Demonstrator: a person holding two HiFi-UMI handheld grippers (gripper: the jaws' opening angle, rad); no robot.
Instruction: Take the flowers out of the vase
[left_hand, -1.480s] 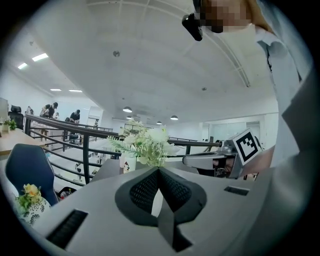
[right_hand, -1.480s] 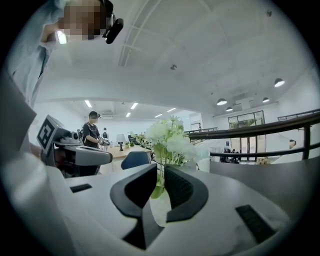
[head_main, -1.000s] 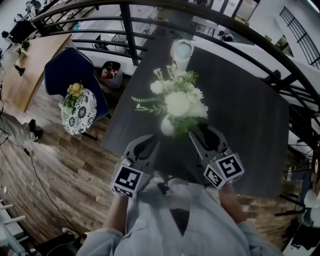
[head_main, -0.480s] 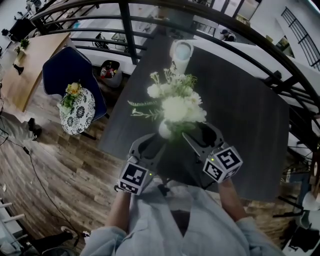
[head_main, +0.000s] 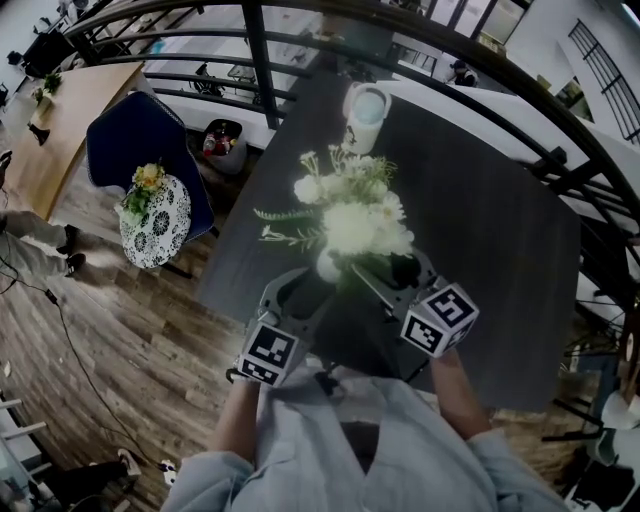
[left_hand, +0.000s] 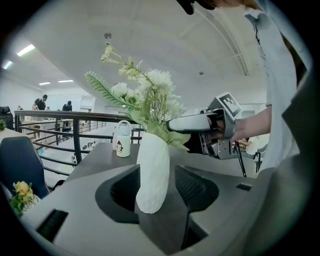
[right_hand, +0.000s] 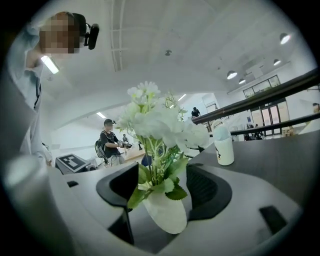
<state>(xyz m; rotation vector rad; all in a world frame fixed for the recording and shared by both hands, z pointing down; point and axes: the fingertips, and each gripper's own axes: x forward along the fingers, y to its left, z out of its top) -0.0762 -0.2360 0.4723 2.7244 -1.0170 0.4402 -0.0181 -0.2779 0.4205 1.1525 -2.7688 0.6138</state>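
A white vase (head_main: 328, 265) with white flowers (head_main: 355, 215) stands near the front edge of the dark table (head_main: 490, 240). In the left gripper view the vase (left_hand: 152, 172) stands upright between the jaws of my left gripper (left_hand: 159, 187). Those jaws are opening, and a gap shows at the right pad (left_hand: 194, 186). My right gripper (right_hand: 162, 187) comes in from the other side. Its jaws are opening wide around the green stems and leaves (right_hand: 157, 175) above the vase's mouth (right_hand: 167, 212), without pressing on them. In the head view the left gripper (head_main: 303, 287) and right gripper (head_main: 385, 280) flank the vase.
A white lidded bottle (head_main: 365, 103) stands at the table's far edge, by a black railing (head_main: 252, 55). Below the table's left edge are a blue chair (head_main: 140, 135) and a patterned round stool (head_main: 155, 225) with yellow flowers. People stand in the background (right_hand: 109, 142).
Both grippers' jaws have spread apart around the vase and stems. Both hands have sunk slightly, and the right gripper has swung in closer to the bouquet.
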